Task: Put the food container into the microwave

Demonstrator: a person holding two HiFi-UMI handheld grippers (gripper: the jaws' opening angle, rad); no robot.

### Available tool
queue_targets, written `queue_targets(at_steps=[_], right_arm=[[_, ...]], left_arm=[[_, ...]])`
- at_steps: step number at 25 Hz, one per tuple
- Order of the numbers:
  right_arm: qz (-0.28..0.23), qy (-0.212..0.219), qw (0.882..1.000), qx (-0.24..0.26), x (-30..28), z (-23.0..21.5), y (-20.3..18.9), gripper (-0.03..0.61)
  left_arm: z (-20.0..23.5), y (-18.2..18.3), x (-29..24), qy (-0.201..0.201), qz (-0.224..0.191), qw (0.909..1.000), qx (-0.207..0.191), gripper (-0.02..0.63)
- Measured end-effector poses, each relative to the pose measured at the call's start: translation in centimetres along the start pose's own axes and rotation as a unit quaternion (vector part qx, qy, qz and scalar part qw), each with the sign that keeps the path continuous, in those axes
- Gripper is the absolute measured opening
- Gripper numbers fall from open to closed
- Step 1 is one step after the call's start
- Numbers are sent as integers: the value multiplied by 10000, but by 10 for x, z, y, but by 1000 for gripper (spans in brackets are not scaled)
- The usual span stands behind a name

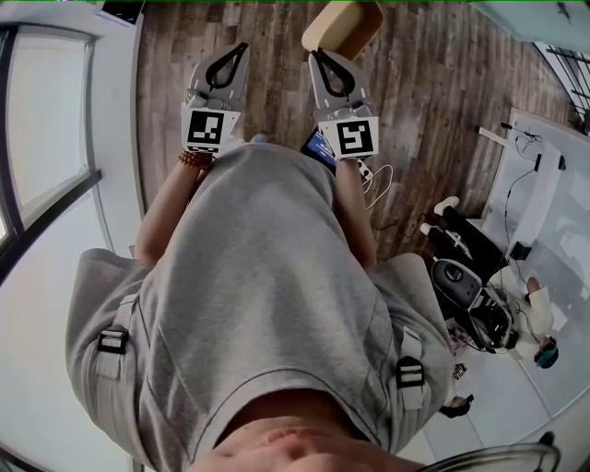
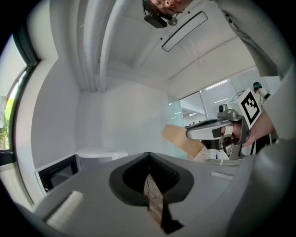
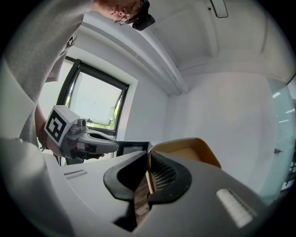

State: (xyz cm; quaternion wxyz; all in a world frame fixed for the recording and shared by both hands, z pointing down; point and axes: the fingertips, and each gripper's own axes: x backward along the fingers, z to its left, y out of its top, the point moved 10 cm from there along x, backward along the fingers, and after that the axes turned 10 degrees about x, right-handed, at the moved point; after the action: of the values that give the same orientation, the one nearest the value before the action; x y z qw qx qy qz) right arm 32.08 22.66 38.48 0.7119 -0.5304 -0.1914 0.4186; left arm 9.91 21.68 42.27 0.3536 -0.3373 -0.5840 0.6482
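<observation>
The food container (image 1: 341, 26) is a tan, open tub held out over the wood floor at the top of the head view. My right gripper (image 1: 320, 57) is shut on its rim; in the right gripper view the jaws (image 3: 148, 162) pinch the tub's near wall (image 3: 194, 150). My left gripper (image 1: 241, 48) hangs level beside it to the left, shut and empty, with nothing between its jaws (image 2: 148, 161). The left gripper view shows the container (image 2: 181, 140) and the right gripper (image 2: 217, 130) off to the right. A dark-fronted box (image 3: 132, 148), possibly the microwave, sits behind the left gripper.
A white wall and a window frame (image 1: 55, 175) run along the left. Cables (image 1: 378, 180) lie on the wood floor (image 1: 424, 83). A seated person and wheeled equipment (image 1: 479, 295) stand at the right beside a white desk (image 1: 539, 175). A white lidded unit (image 2: 99, 152) is ahead of the left gripper.
</observation>
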Motion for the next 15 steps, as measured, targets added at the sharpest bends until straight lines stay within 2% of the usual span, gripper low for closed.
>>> queue_targets(at_steps=[10,13,15], right_arm=[[28,230,9997,-9,-47,-4,11,37],[-41,226,9997,-50,-61,-8,13,38],[-79,214,9997,-80,-69,-10,14,38]], left_arm=[[39,10,-14,191,67,9998,73,3],[48,14,-19,214,177,9996,97,2],[55,15,-24,208,108,9997,79,2]])
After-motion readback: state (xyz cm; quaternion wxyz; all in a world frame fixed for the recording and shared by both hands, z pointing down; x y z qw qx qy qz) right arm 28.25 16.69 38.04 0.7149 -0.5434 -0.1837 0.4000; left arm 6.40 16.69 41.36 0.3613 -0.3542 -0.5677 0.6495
